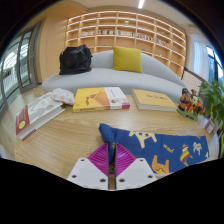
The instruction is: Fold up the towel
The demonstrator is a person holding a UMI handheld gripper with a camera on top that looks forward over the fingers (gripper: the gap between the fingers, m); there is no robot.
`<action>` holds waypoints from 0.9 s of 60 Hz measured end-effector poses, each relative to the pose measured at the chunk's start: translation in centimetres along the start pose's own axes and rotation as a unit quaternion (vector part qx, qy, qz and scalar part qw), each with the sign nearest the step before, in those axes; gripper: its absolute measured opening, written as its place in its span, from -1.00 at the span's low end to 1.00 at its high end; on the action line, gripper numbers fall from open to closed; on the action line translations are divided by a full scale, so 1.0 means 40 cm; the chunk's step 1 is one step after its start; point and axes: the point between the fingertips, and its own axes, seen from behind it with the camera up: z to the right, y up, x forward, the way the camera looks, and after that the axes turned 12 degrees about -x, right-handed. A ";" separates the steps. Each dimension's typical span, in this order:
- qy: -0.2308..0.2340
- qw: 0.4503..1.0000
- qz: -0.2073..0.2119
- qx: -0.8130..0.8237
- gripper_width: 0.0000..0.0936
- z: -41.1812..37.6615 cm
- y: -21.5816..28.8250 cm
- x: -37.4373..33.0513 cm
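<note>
Gripper view — gripper (111, 160) fingers pressed together, pinching the blue towel's (165, 147) corner on the table (70, 135).

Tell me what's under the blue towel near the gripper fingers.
The blue towel lies on the wooden table, just ahead of the gripper, whose fingers look closed. Whatever lies beneath its folds is covered.
</note>
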 end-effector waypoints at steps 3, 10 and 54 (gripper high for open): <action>-0.012 1.000 -0.003 -0.002 -0.94 0.007 0.001 -0.003; -0.002 1.000 -0.012 0.006 -0.97 -0.006 -0.002 -0.017; -0.023 0.994 0.014 0.105 -0.87 0.607 -0.086 -0.161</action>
